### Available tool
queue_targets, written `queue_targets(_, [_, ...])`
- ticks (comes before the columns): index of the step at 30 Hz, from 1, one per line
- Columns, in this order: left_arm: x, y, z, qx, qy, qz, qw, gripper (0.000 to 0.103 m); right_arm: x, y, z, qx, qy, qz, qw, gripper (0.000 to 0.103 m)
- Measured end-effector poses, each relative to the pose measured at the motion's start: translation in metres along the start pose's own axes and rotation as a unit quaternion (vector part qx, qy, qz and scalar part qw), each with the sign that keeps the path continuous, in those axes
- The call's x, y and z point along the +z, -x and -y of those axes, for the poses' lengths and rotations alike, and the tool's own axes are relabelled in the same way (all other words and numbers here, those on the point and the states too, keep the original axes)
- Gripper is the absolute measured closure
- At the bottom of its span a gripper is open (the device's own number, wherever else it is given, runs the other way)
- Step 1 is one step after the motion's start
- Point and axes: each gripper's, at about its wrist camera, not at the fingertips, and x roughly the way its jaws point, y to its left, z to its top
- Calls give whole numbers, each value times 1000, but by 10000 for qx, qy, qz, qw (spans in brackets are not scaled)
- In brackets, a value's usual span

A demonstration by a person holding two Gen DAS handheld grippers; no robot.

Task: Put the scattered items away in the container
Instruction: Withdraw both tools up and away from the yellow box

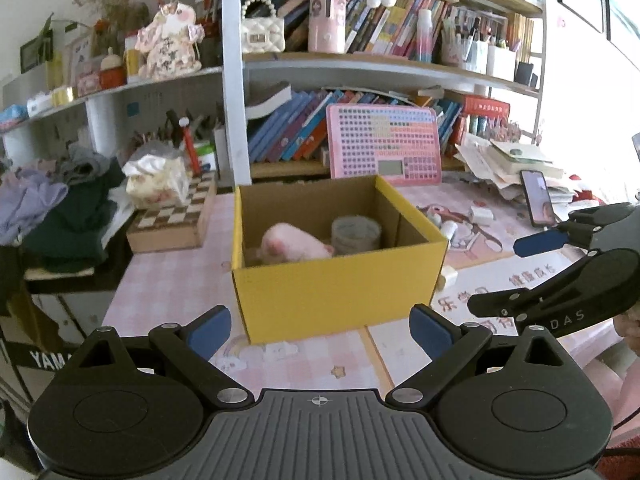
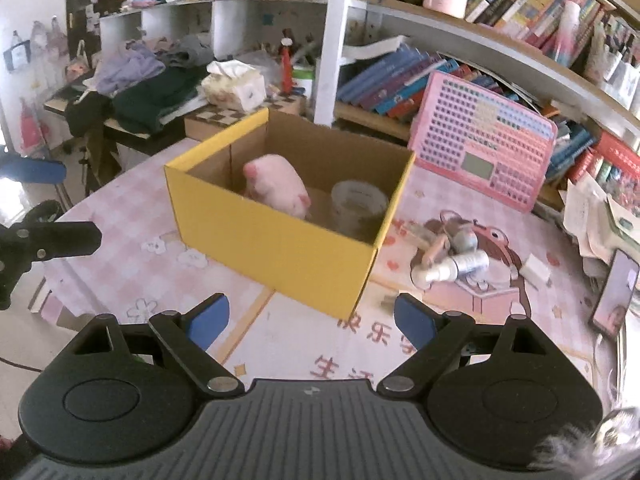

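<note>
Both claws are standing wide and holding nothing. The yellow box (image 1: 340, 292) is sitting on the desk (image 1: 168, 292) ahead of the left claw (image 1: 320, 330), with a pink toy (image 1: 292, 242) and a tape roll (image 1: 356, 234) inside. 2 small bottles (image 2: 460, 260) are lying ahead-right of the right claw (image 2: 312, 320), beside the box.

Crowded bookshelves (image 1: 384, 32) back a pink-checked desk (image 2: 132, 216); bright daylight floods from the right.

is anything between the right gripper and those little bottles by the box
Nothing visible. The right gripper is open and empty over bare mat, and the bottles lie in the open to the right of the yellow box, ahead and right of the gripper. The box corner sits left of that path, not across it.
</note>
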Motion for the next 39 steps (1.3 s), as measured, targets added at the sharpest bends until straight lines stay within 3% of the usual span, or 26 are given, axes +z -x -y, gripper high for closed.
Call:
queue_targets(18, [-41, 3, 11, 2, 366, -325, 9988, 5, -51, 16, -32, -451, -533, -86, 9975, 13])
queue_targets(39, [-69, -17, 45, -479, 35, -1057, 9932, 5, -89, 16, -26, -644, -933, -799, 9903, 13])
